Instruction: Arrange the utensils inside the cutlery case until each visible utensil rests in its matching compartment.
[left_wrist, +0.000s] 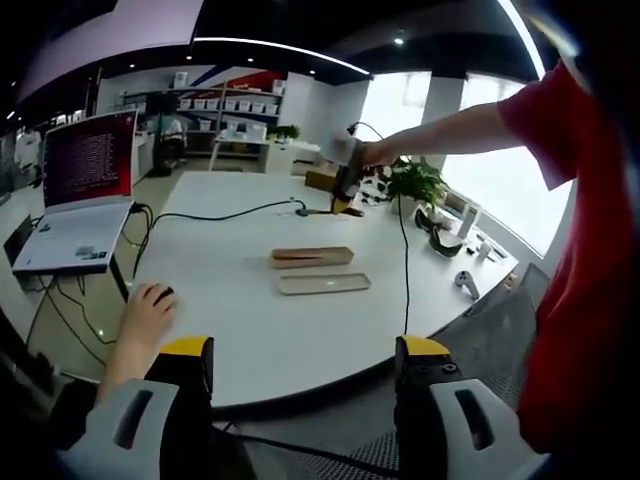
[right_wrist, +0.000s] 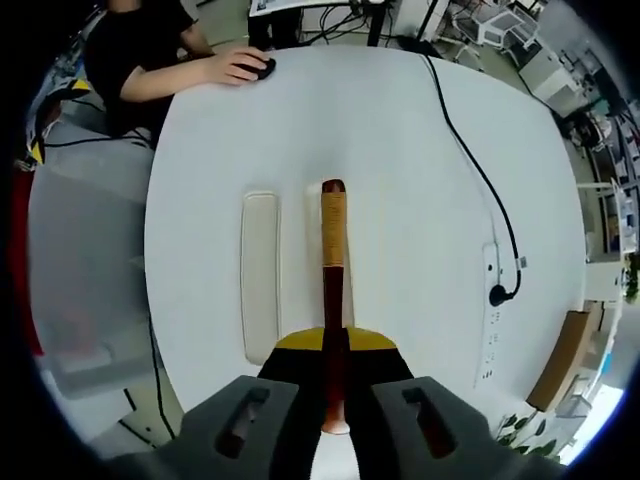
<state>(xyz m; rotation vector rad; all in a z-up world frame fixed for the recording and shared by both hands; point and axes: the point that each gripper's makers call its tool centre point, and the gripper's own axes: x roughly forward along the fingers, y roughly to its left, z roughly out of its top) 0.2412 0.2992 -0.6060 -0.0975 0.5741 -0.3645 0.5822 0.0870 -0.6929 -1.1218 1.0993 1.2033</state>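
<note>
Jaws clamped on the right gripper (right_wrist: 335, 350), and we see a dark wooden utensil (right_wrist: 333, 262) with a tan wrapped band pinched between them, pointing out over the white table (right_wrist: 420, 150). Below it lies the cutlery case (left_wrist: 311, 257), its lid (right_wrist: 260, 275) just beside. The left gripper (left_wrist: 305, 385) hangs near the table edge, jaws apart, holding nothing.

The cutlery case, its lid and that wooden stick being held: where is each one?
cutlery case (left_wrist: 311, 257): left gripper view, on its side wall.
lid (right_wrist: 260, 270): right gripper view, middle of its flat top.
wooden utensil (right_wrist: 333, 225): right gripper view, on its wrapped handle section, clamped in the right gripper (right_wrist: 335, 400).
</note>
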